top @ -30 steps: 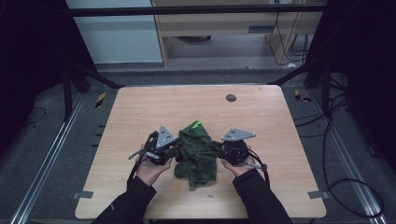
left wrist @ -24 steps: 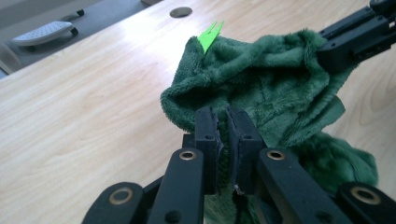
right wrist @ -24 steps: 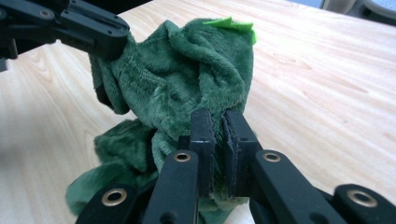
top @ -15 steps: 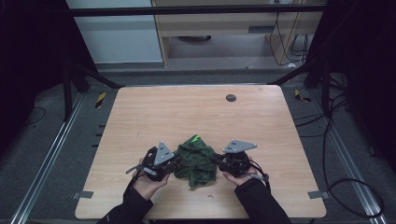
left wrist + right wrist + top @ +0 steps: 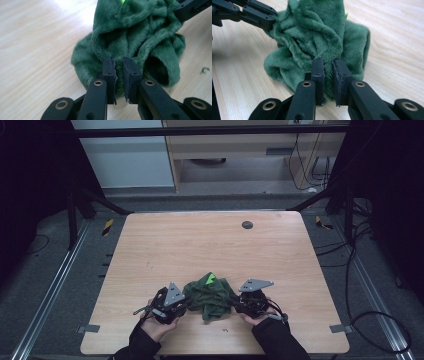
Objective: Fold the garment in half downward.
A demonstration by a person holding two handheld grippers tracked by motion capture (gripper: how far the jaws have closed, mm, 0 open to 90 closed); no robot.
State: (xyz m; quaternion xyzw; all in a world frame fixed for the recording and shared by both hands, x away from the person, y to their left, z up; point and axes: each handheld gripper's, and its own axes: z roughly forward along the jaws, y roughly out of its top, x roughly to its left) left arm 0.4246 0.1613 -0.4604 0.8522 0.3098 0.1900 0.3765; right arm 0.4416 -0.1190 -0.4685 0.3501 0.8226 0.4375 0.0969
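A crumpled green plush cloth (image 5: 209, 296) with a bright green tag lies bunched on the wooden table (image 5: 200, 245) near its front edge. My left gripper (image 5: 186, 301) meets the cloth's left side and my right gripper (image 5: 234, 301) its right side. In the left gripper view a fold of the cloth (image 5: 132, 35) fills the narrow gap between the pads of the left gripper (image 5: 119, 65). The right gripper (image 5: 327, 65) likewise pinches a fold of the cloth (image 5: 317, 32). Both pairs of jaws have just been opening slightly, with cloth still between them.
A small dark round disc (image 5: 247, 224) sits at the far middle of the table. A tiny dark speck (image 5: 226, 330) lies near the front edge. Dark frame posts and cables surround the table, and grey tape tabs (image 5: 338, 328) mark its front corners.
Both hands have come down and back toward the table's front edge with the cloth. The cloth now rests lower and flatter on the table.
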